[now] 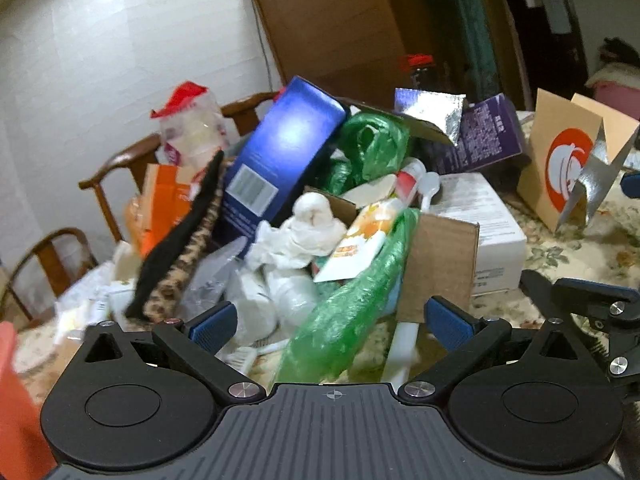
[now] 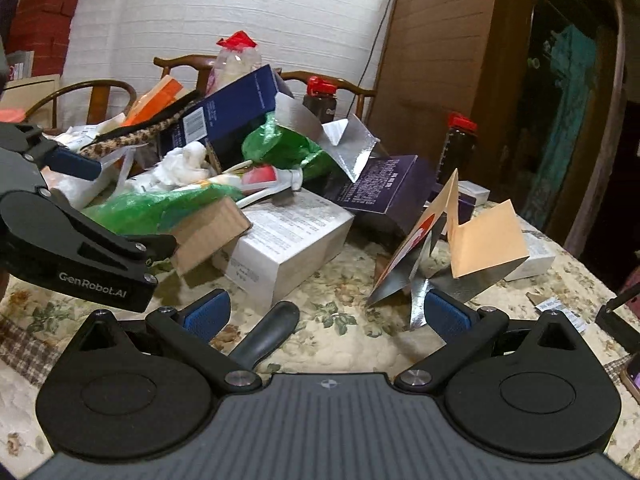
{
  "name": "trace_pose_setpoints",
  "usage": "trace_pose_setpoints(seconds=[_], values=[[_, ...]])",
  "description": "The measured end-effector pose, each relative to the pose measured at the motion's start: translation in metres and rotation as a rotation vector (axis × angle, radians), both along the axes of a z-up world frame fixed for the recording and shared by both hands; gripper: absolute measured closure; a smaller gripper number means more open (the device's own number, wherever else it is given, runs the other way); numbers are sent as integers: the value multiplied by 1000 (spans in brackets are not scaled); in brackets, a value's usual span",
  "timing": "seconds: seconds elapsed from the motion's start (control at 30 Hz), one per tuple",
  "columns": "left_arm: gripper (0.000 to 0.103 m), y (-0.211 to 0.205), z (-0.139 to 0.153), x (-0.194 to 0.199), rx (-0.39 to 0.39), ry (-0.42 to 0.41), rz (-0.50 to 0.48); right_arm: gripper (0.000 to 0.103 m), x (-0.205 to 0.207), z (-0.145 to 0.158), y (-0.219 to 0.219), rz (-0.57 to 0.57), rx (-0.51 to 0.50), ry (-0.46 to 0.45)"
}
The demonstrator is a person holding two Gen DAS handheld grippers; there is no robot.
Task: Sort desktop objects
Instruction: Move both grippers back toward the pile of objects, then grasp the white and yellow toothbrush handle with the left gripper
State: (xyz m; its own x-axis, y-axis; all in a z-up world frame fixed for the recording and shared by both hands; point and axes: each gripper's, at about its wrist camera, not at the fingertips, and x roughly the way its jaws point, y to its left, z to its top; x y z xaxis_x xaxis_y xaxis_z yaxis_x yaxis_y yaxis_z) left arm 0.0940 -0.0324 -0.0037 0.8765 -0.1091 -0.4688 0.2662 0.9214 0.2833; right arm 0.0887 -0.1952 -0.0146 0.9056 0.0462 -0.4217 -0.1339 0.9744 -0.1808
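Observation:
A heap of clutter fills the table: a blue box [image 1: 280,152], green plastic bags [image 1: 352,304], white crumpled tissue [image 1: 308,224], a brown cardboard box [image 1: 436,264], a white box [image 1: 488,224] and a purple box [image 1: 488,136]. My left gripper [image 1: 332,324] is open and empty, just in front of the green bag. My right gripper [image 2: 326,314] is open and empty above the floral tablecloth [image 2: 332,312], before the white box [image 2: 288,240] and an unfolded foil-lined carton [image 2: 460,240]. The left gripper [image 2: 72,216] also shows at the left of the right wrist view.
Wooden chairs [image 1: 120,168] stand behind the table by the white wall. Two dark bottles with red caps [image 2: 458,148] stand at the back. A brown cabinet [image 2: 440,40] is at the right. A dark handle [image 2: 268,336] lies on the cloth near my right gripper.

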Motion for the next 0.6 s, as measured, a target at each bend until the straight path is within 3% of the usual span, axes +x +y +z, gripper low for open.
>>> trace_pose_setpoints(seconds=[0.13,0.23,0.3,0.33,0.47,0.6], values=[[0,8,0,7,-70,22,-15,0,5,-1,-1,-9,17,3],[24,13,0,9,-120,53,-37,0,5,-1,0,-9,23,0],[56,20,0,9,-199,101,-82,0,5,-1,0,-9,30,-4],[63,21,0,9,-223,123,-97,1,5,-1,0,-8,34,-3],[76,16,0,-3,-158,82,-93,0,5,0,-3,-10,62,7],[92,22,2,-15,-157,73,-78,1,2,1,-5,-1,119,26]])
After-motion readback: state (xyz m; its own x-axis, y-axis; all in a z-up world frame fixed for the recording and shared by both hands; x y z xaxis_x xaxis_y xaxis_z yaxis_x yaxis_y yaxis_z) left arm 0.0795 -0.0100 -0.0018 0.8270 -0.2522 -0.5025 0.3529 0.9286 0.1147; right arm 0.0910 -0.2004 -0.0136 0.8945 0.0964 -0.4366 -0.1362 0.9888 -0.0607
